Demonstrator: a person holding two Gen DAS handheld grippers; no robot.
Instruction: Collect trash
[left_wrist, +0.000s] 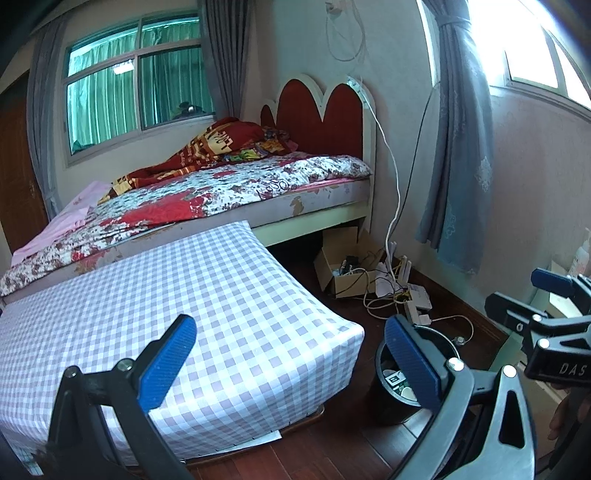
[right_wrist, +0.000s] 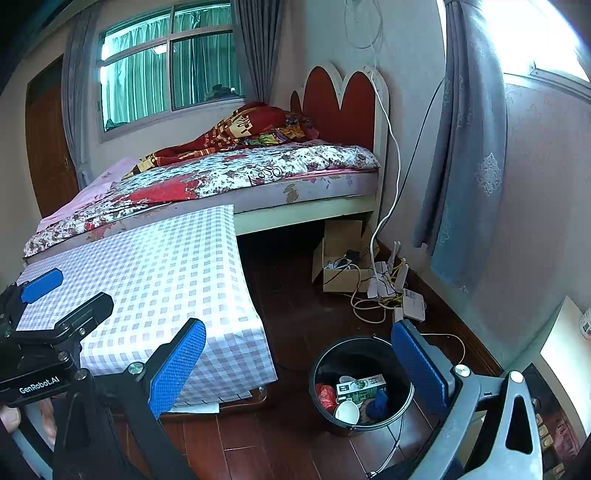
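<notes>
Hovering: left gripper (left_wrist: 291, 363) and right gripper (right_wrist: 299, 363) both wide, empty; bin (right_wrist: 369, 347) on floor off checkered table's (right_wrist: 147, 266) corner, holding carton (right_wrist: 360, 389), cup (right_wrist: 347, 411), maybe wrappers.

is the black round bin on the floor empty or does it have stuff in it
Not empty. The black round plastic bin stands upright holding a green-and-white carton, a white cup, a red wrapper and something blue.

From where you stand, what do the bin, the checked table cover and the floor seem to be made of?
The bin looks like black plastic: smooth, thin-walled, with a light, perhaps metal, band at the rim. The checked table cover seems a coated or vinyl sheet, since it hangs in one stiff curve with a faint sheen; plain cloth is possible. The floor looks like glossy reddish wood planks, or laminate.
</notes>
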